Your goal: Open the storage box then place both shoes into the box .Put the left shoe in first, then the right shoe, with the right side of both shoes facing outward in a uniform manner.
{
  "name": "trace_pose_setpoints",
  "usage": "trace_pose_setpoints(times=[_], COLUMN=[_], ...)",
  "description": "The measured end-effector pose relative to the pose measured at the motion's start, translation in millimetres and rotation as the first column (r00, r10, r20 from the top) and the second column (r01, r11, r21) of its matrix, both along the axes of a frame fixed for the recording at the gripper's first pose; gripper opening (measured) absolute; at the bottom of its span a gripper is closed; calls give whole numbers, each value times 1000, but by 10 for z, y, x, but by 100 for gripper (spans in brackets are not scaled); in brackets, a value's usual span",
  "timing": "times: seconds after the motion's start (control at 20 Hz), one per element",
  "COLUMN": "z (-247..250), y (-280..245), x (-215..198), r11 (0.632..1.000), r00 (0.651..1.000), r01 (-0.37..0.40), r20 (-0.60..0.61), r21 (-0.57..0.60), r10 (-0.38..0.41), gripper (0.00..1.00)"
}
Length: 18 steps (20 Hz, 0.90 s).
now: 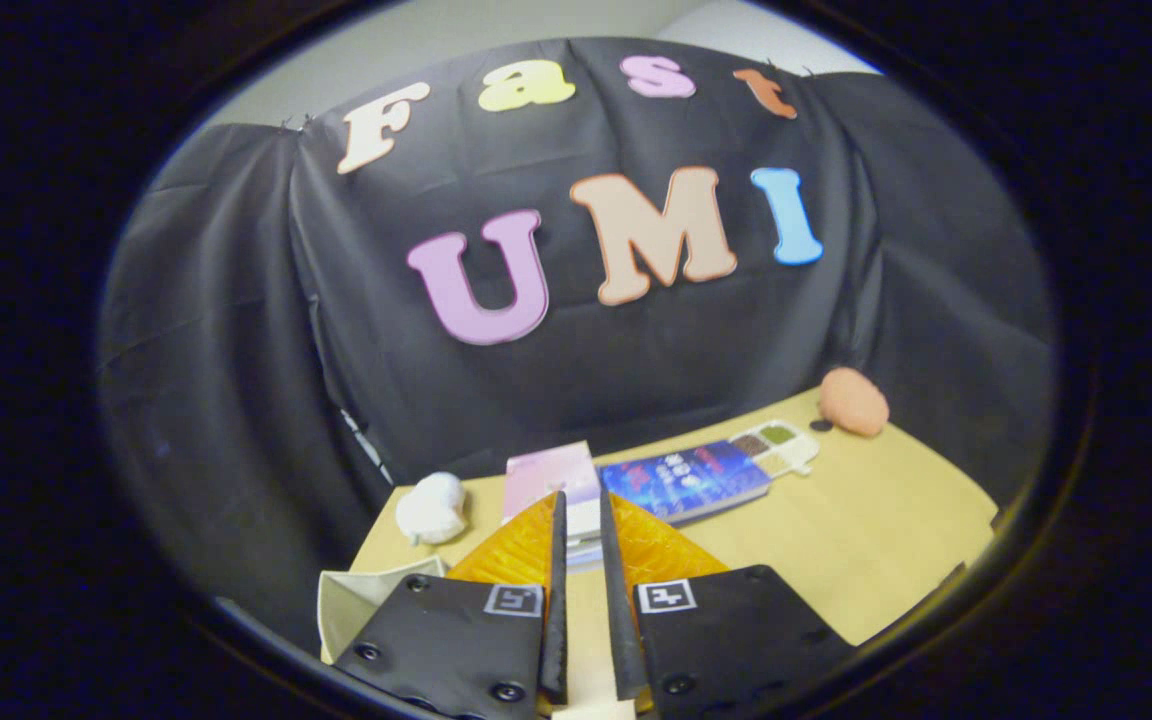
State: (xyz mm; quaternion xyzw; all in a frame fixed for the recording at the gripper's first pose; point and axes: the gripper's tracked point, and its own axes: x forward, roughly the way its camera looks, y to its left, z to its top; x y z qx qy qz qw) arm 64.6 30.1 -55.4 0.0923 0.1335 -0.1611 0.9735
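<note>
A: how far along is this? I see a wooden table [836,540], a blue book [686,480], a white lump [431,508]

B: barely started imo. Can't spot shoes; maybe a box corner [356,600] beside the gripper [579,520], fingers nearly closed on nothing

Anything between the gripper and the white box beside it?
Nothing visible. The white box lies on the table right beside the gripper, partly hidden behind its body. The fingers are nearly shut on nothing and point past it, at a pink book just ahead. Whether it is the storage box, I can't tell.
</note>
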Motion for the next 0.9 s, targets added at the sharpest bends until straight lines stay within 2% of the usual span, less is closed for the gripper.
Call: trace_pose_setpoints(times=[0.2,0.4,0.7,0.9], z=[723,1314,1724,1749], y=[-378,-623,-802,-934], x=[-37,-59,-108,-106], r11=[990,957,941,944], r00=[987,968,958,958], r01=[66,99,116,123], r20=[151,249,286,286], r21=[-124,-271,-317,-306], r10=[-47,-30,-21,-32], gripper=[21,20,20,20])
